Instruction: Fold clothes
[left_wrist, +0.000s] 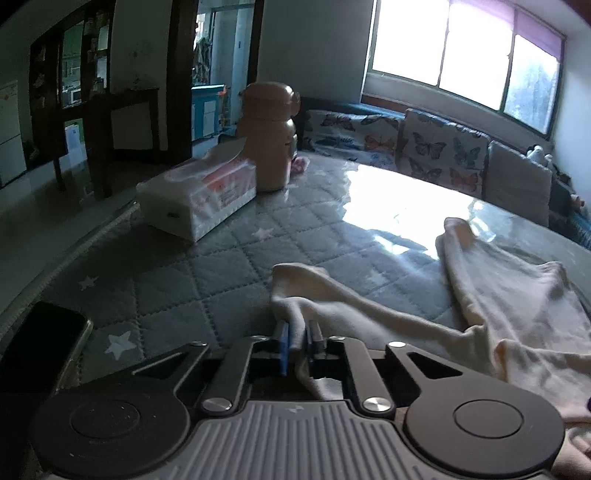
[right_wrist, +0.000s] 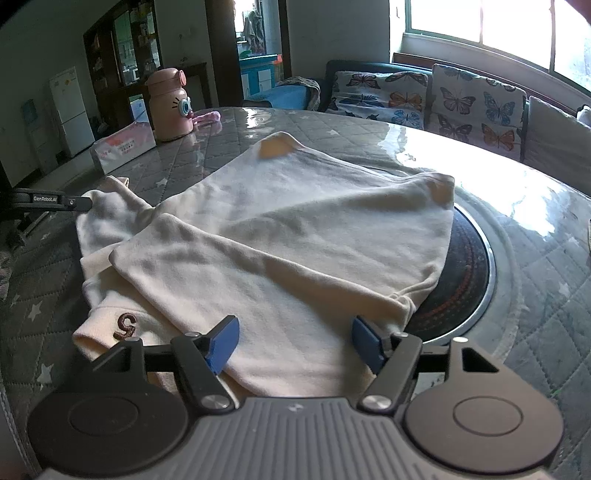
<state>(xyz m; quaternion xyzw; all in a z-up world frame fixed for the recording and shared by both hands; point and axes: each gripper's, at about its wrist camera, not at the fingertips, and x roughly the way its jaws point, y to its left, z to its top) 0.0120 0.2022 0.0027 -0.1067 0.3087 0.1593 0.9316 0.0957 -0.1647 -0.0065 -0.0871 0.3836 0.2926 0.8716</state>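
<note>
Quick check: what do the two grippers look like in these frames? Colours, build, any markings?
Both match. The left gripper and right gripper have black linkage arms with silver pivot screws, blue pads on the fingers, two round black discs at the base and a ribbed grey body between them. In the right wrist view the left gripper's side carries white "GenRobot.AI" lettering. No cables or sleeves are visible.

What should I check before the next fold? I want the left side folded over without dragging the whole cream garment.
1. Left gripper shut on the cream fleece garment's sleeve end: ok.
2. Right gripper open, blue pads clear of cloth: ok.
3. Garment body lying flat: not ok, right edge overhangs the round dark recessed hob.
4. Pink cartoon flask and white tissue pack clear of the cloth: ok.
5. Black phone near the left gripper: cannot tell whether it is in the way.
</note>
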